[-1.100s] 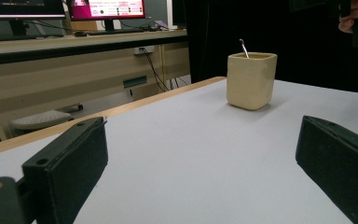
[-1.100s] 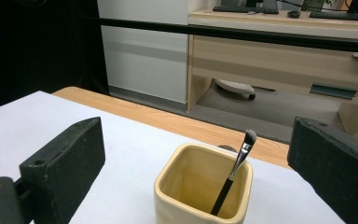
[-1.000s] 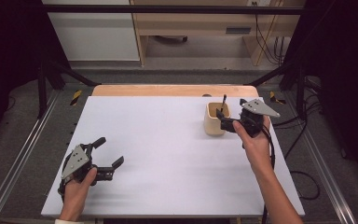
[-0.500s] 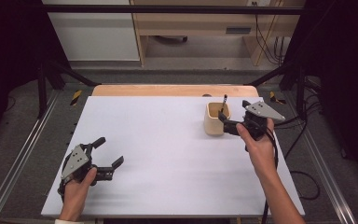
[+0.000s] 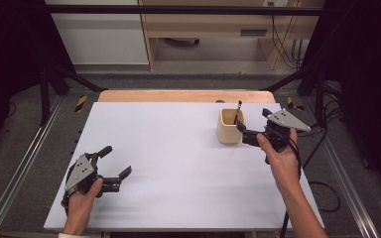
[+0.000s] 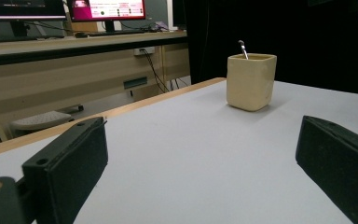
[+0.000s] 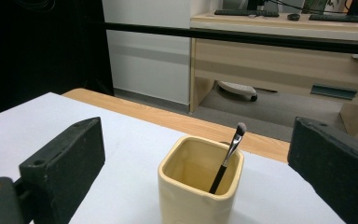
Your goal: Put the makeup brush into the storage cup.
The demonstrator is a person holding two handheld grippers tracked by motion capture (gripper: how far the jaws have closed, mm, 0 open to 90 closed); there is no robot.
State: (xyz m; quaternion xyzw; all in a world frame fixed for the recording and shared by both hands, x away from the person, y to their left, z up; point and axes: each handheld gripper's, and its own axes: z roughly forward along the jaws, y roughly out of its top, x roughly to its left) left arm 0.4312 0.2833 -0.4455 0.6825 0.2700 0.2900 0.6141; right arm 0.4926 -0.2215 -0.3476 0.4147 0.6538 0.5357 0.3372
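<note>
Withdrawn slightly from the cup, right gripper sits wide open, empty.
Brush stands inside cup, between its fingers; left gripper open, empty, well apart on worktop.

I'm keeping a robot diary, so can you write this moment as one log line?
right gripper: open, beside square cream cup | thin black brush: leaning in cup | left gripper: open, apart, over white table
</note>
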